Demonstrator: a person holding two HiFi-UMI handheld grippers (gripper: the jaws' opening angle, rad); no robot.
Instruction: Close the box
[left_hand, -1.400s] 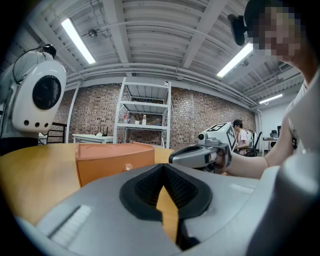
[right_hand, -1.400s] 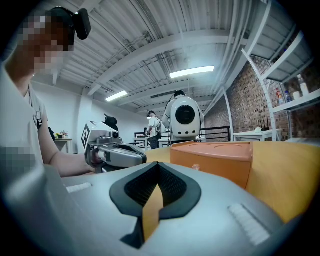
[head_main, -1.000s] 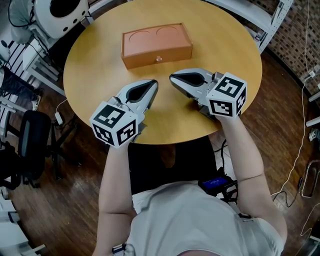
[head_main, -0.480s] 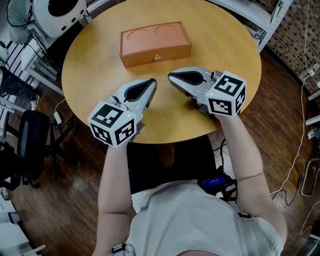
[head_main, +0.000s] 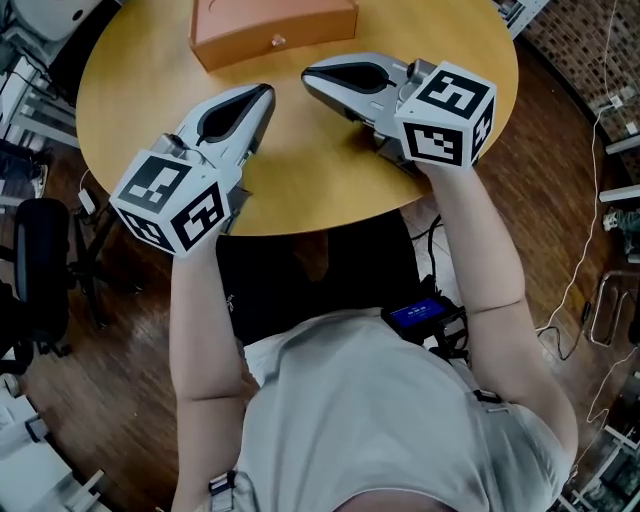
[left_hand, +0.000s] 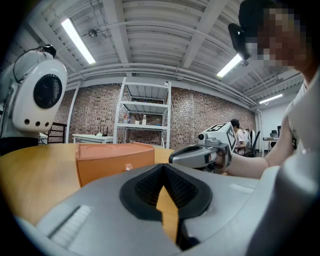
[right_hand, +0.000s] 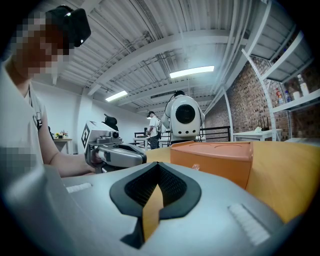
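Observation:
The orange box lies at the far side of the round table, lid down, with a small knob on its front. My left gripper rests on the table just in front of the box, shut and holding nothing. My right gripper lies beside it on the right, shut and empty, its tip pointing left. In the left gripper view the box is ahead left of the jaws, and the right gripper is ahead right. In the right gripper view the box is ahead right.
The wooden table ends close to the person's body. A black chair stands on the floor at left, and cables run at right. A white machine and metal shelves stand beyond the table.
The head view has shifted, so the box now sits at the frame's top edge. Both grippers keep about the same place before the box and stay shut.

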